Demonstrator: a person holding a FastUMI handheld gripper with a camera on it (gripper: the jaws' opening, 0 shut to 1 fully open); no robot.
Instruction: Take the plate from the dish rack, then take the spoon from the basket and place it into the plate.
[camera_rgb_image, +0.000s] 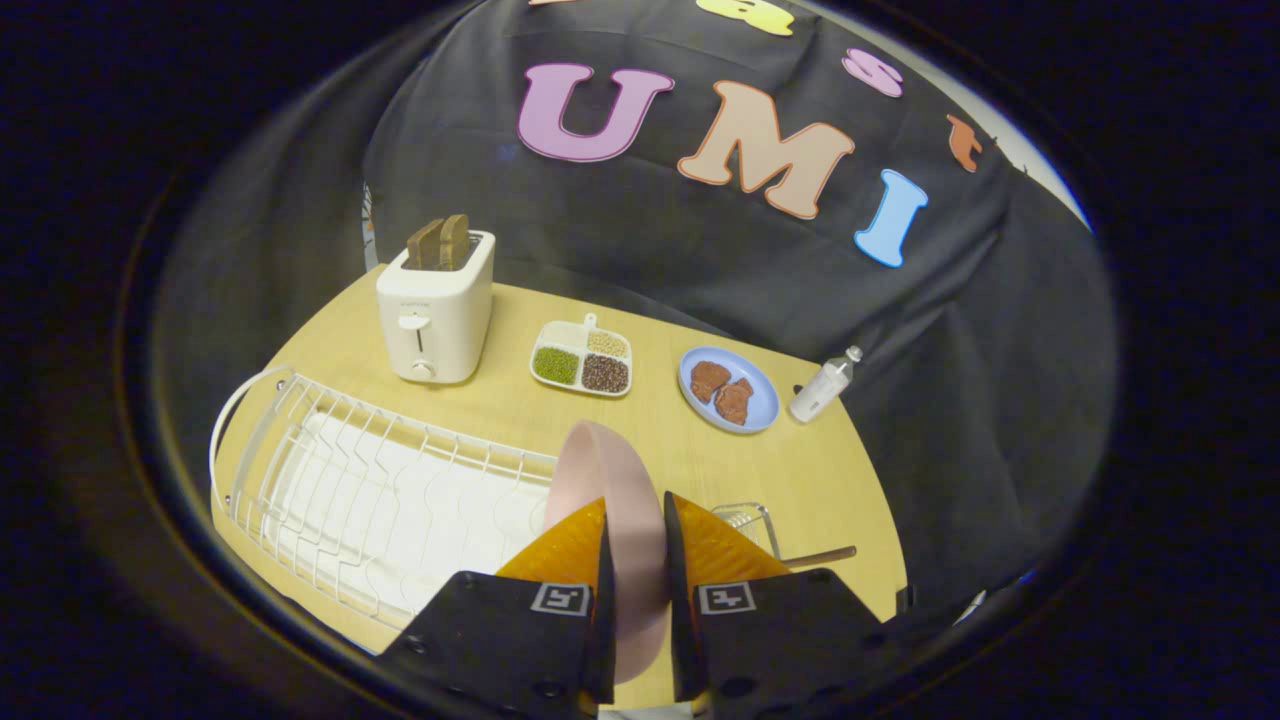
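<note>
Your tongs sit low in the gripper view, pointing fwd & slightly down toward the table. Both fingers are drawn in close, approx parallel, w/ just a narrow gap between them. They're clamped on the pink plate, which stands on edge in that gap, one finger pressing each face. Plate rim sticks up past the fingertips. Finger bodies flare out wide behind the tips.

Staged kitchen booth: toaster, dish rack, food plates on table.
</note>
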